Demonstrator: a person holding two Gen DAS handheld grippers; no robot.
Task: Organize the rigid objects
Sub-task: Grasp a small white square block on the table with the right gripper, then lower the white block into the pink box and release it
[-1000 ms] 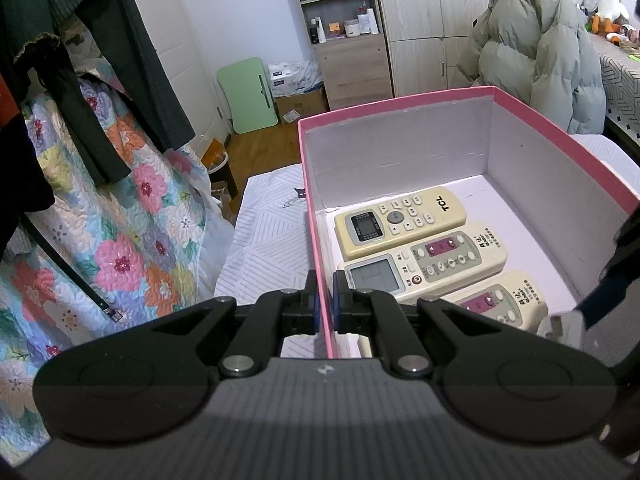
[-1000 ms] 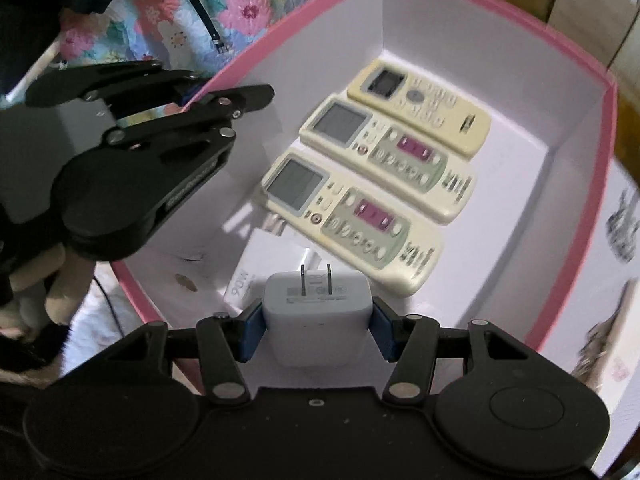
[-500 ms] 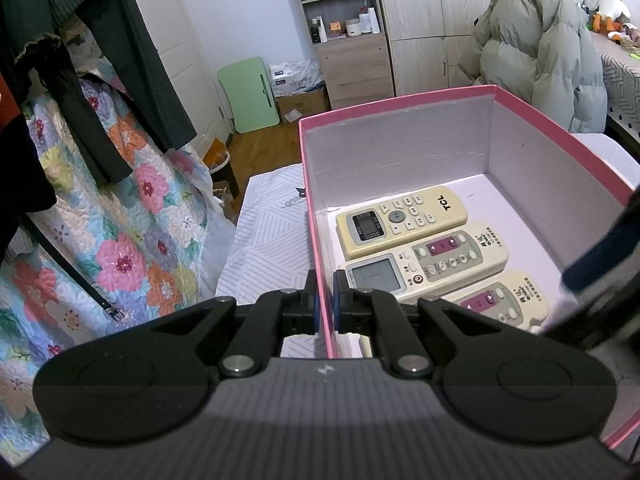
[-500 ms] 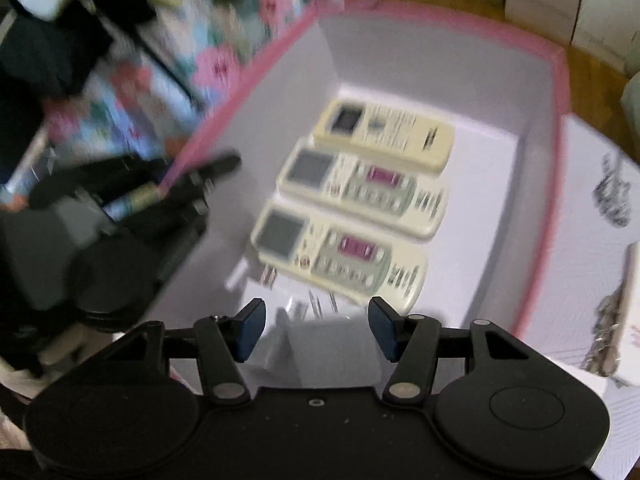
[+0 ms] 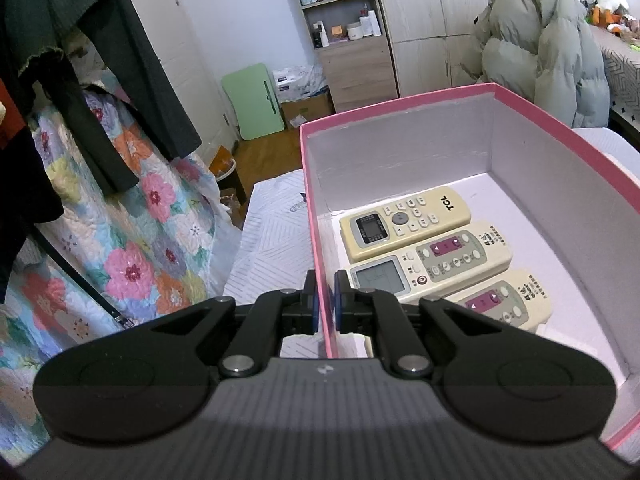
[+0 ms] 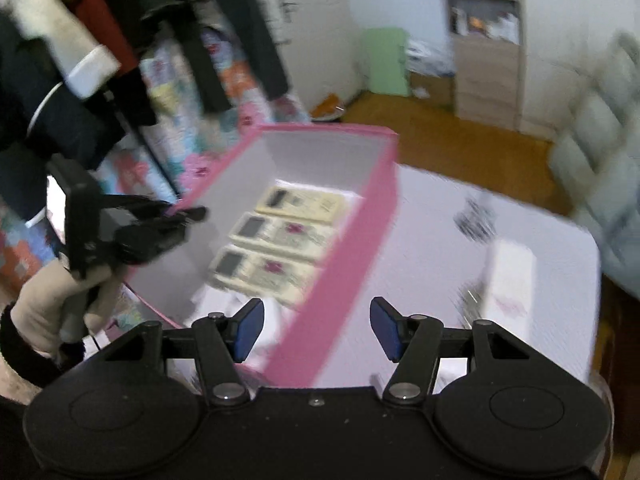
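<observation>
My worktop (image 6: pixel 432 240) under its pale quilted cover carries the pink box (image 5: pixel 560 136), which my left tongs (image 5: pixel 324 300) pinch by its near left wall to steady it. Inside, three cream remote controls (image 5: pixel 428 256) lie side by side along the floor, and a white shape, probably the charger plug (image 6: pixel 224 300), sits just in front of them, too blurred to be sure. My right tongs (image 6: pixel 316 330) stand wide and empty above the box's right wall. I judge one drop-off done and a fetch beginning. A white boxy item (image 6: pixel 508 280) lies on the worktop to the right; the next move calls for centring the open jaws over it.
</observation>
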